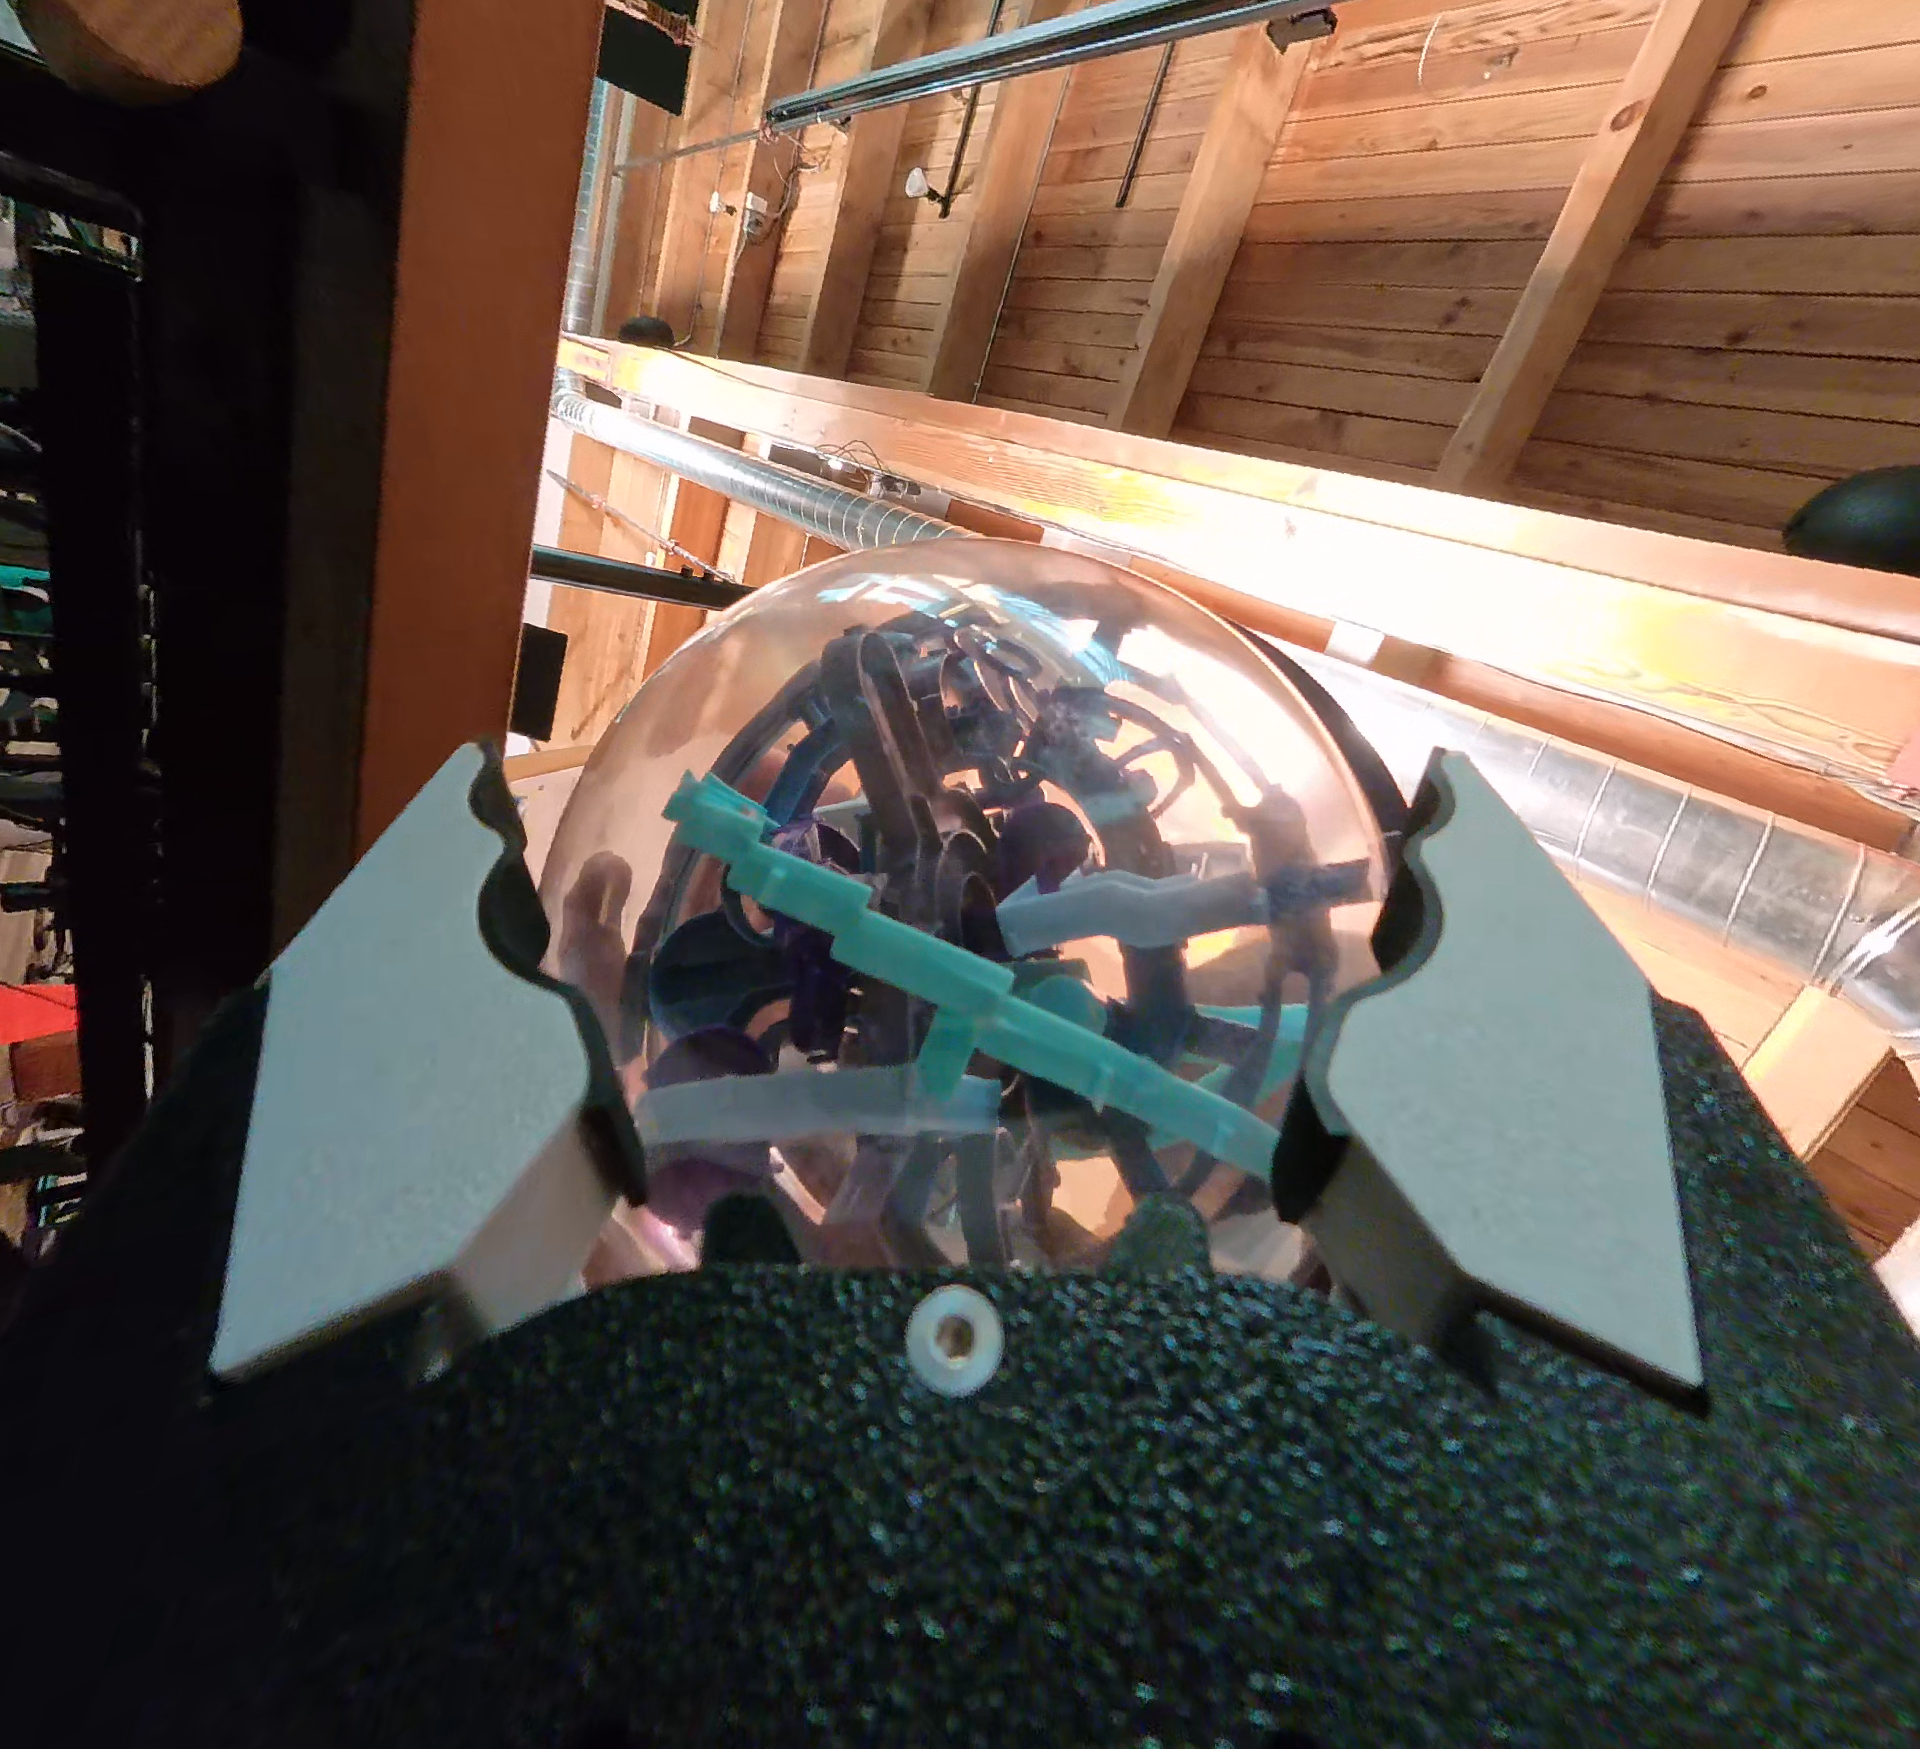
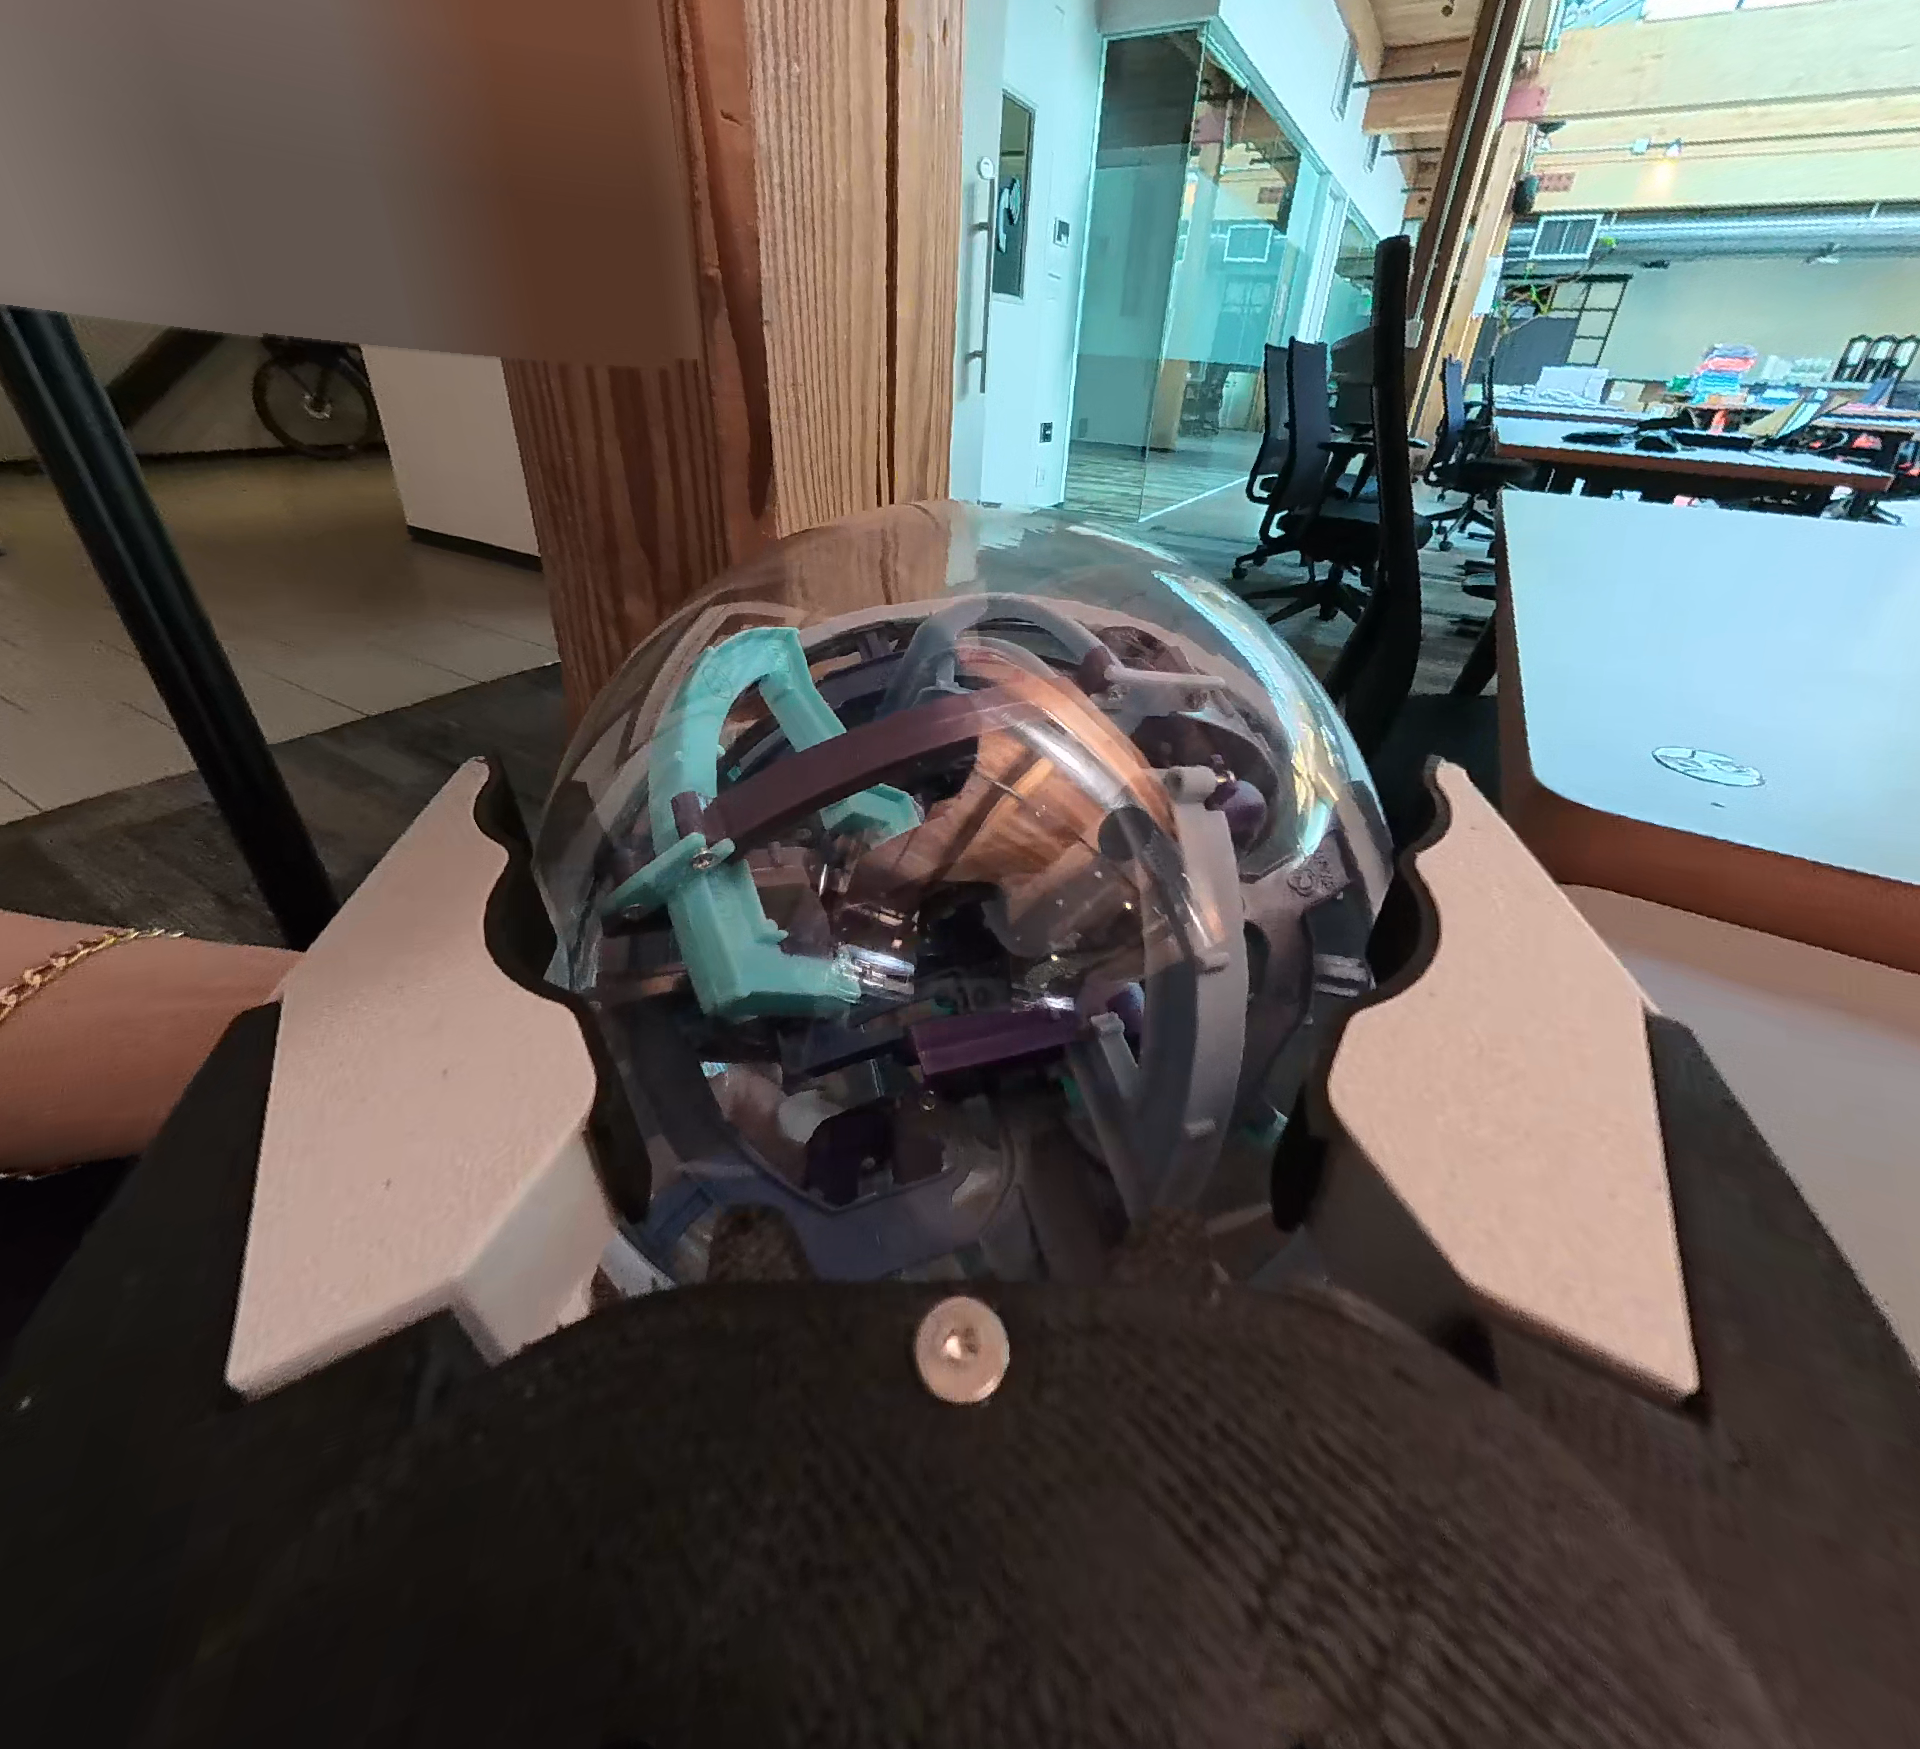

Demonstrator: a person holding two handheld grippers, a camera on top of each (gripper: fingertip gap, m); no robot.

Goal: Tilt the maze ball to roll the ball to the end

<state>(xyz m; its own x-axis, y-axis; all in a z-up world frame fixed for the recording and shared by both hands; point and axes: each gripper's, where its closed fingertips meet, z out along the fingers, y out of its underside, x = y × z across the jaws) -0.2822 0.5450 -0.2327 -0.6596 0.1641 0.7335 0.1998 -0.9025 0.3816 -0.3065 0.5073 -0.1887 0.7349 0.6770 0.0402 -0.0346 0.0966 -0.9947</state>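
The maze ball point(image 1: 966, 910) is a clear plastic sphere with teal, purple and grey tracks inside. In the left wrist view it sits between my left gripper's point(image 1: 966, 759) two pale fingers point(image 1: 416, 1055), which press on its sides. The view points up at the ceiling, so the ball is held in the air. In the right wrist view the maze ball point(image 2: 956, 910) also sits clamped between my right gripper's point(image 2: 961, 774) fingers point(image 2: 1496, 1055). I cannot pick out the small rolling ball among the tracks in either view.
A thick wooden post point(image 2: 810, 245) stands just behind the ball. A white table point(image 2: 1704, 660) is at the right, with office chairs point(image 2: 1299, 473) beyond. A person's wrist with a gold bracelet point(image 2: 62, 972) is at the left. Overhead are a wooden ceiling point(image 1: 1351, 245) and a metal duct point(image 1: 1662, 847).
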